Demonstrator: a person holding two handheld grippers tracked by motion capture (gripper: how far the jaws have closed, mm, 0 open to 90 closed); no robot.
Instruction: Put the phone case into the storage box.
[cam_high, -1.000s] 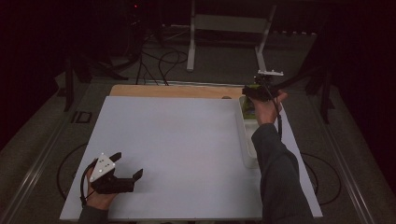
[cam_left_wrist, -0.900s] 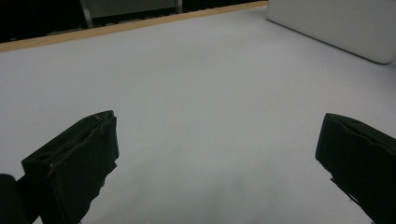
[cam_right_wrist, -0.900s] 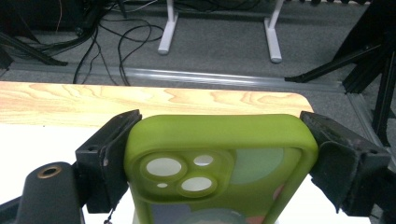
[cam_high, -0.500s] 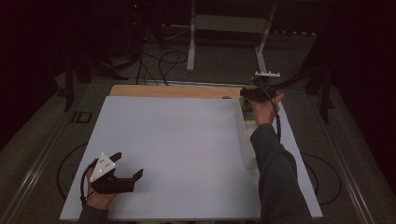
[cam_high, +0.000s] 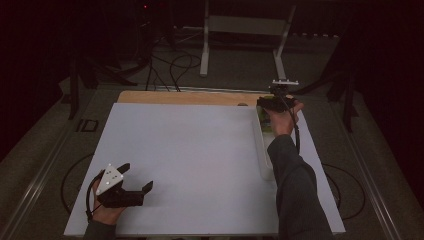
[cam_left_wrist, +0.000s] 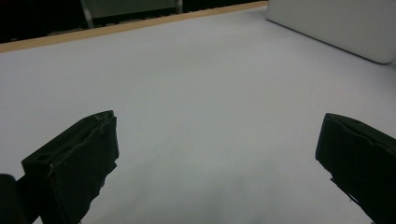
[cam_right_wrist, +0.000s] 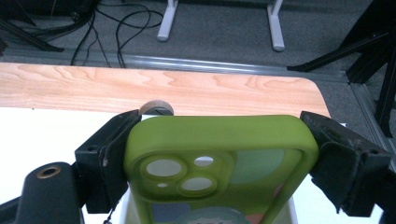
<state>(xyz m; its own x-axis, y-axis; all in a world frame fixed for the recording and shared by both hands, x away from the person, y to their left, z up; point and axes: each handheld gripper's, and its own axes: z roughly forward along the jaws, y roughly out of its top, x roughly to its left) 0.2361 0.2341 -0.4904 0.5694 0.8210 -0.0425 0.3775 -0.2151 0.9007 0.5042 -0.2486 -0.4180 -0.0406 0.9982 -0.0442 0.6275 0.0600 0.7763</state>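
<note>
A white sheet covers the counter (cam_high: 200, 160), leaving a strip of pale wood bare along its far edge, and beyond it the dim room shows grey carpet, cables and metal stand legs. At the near left corner the left gripper (cam_high: 136, 180) rests low on the sheet, its fingers (cam_left_wrist: 74, 158) spread wide with nothing between them. At the far right, the right gripper (cam_right_wrist: 215, 154), on an outstretched arm, holds a green phone case (cam_right_wrist: 219, 158) clamped by its sides above a white tray (cam_high: 263, 155).

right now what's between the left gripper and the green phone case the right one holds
In the high view, bare white table top and a white tray's wall separate the left gripper from the green phone case.
</note>
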